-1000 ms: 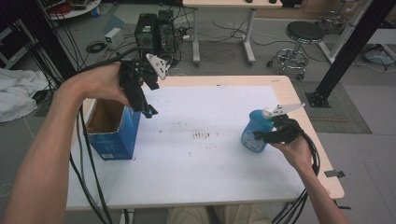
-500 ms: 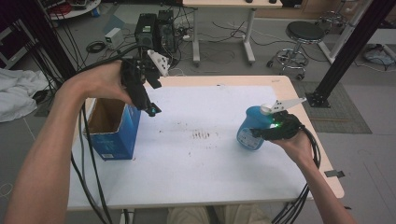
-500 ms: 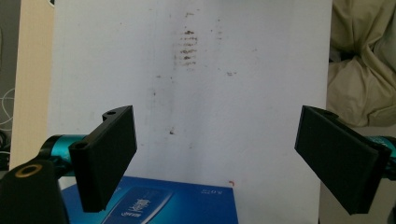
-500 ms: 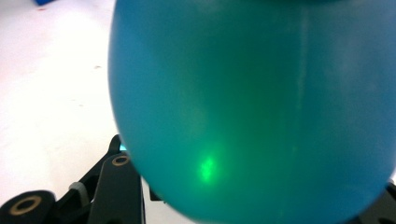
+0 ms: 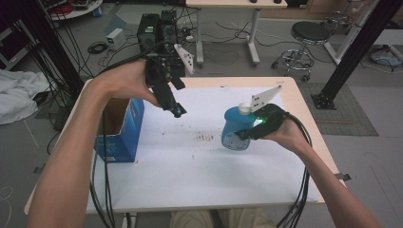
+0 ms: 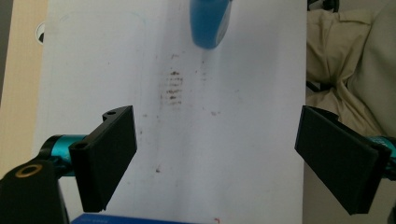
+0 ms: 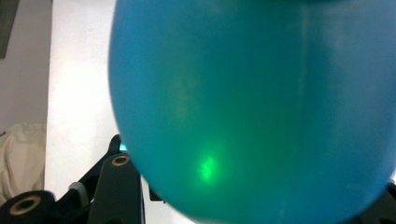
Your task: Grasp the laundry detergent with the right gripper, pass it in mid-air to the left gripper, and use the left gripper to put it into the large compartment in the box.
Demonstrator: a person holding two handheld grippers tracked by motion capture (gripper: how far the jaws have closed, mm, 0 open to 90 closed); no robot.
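Note:
A blue plastic bottle (image 5: 236, 128) with a white cap is held tilted just above the white sheet (image 5: 190, 171), with my right gripper (image 5: 248, 133) shut on its body. In the right gripper view the bottle (image 7: 257, 107) looms very close and hides the jaw tips. My left gripper (image 5: 177, 110) hangs open over the sheet's far left part, pointing down, with nothing between its jaws (image 6: 217, 154). A patch of brown stains (image 5: 204, 137) lies on the sheet between the two grippers. In the left gripper view, the stains (image 6: 173, 86) sit ahead of the jaws and the bottle (image 6: 209, 23) beyond them.
An open blue cardboard box (image 5: 116, 128) stands at the table's left edge, under my left forearm. Cables trail from both grippers off the near edge. Beyond the table are a black stool (image 5: 309, 35), another desk and equipment on the floor.
The right gripper has lifted the bottle off the sheet and carried it left toward the stains. The left gripper has shifted right, away from the box and over the sheet.

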